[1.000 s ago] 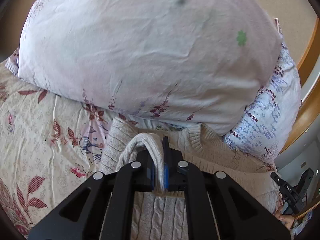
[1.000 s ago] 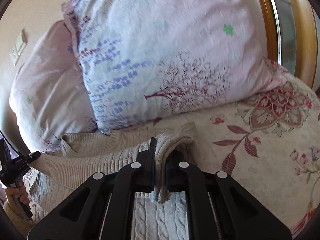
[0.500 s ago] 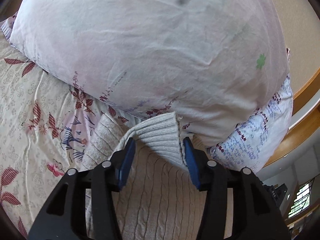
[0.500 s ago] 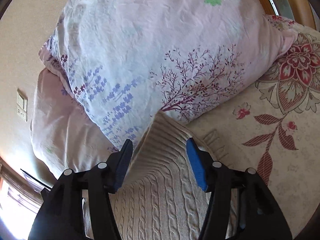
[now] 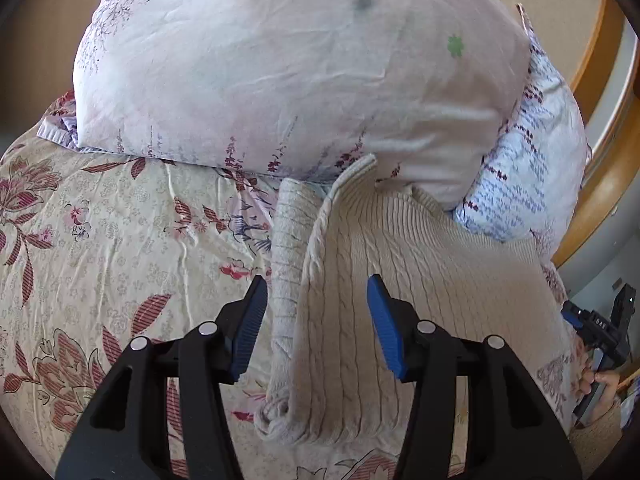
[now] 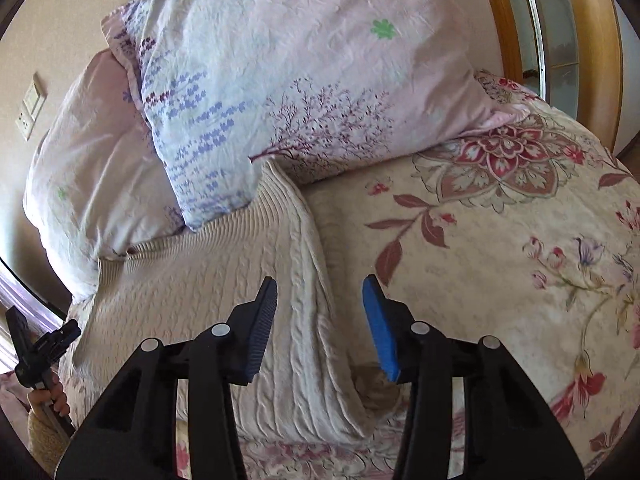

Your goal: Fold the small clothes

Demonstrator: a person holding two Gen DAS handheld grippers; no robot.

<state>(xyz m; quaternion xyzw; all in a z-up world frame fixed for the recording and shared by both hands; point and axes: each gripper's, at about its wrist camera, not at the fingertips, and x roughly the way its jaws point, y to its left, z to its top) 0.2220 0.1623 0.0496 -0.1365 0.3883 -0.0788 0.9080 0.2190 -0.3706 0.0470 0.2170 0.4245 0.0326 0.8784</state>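
A cream cable-knit sweater (image 5: pixel 424 276) lies folded on the floral bedspread (image 5: pixel 100 240), its ribbed hem against the pillows. A folded sleeve (image 5: pixel 286 264) sticks out along its left edge. My left gripper (image 5: pixel 316 320) is open and empty above that left edge. In the right wrist view the sweater (image 6: pixel 208 300) fills the lower left, and my right gripper (image 6: pixel 320 316) is open and empty above its right edge. Neither gripper touches the cloth.
Two pale floral pillows (image 5: pixel 300 72) (image 6: pixel 304 80) lean at the head of the bed, against the sweater's far edge. A wooden frame (image 6: pixel 508 20) runs along the right. The other gripper shows at each view's edge (image 5: pixel 600 328) (image 6: pixel 36 352).
Both grippers were shut on sweater cloth one second ago. They opened, let the cloth drop flat, and pulled back and up from it.
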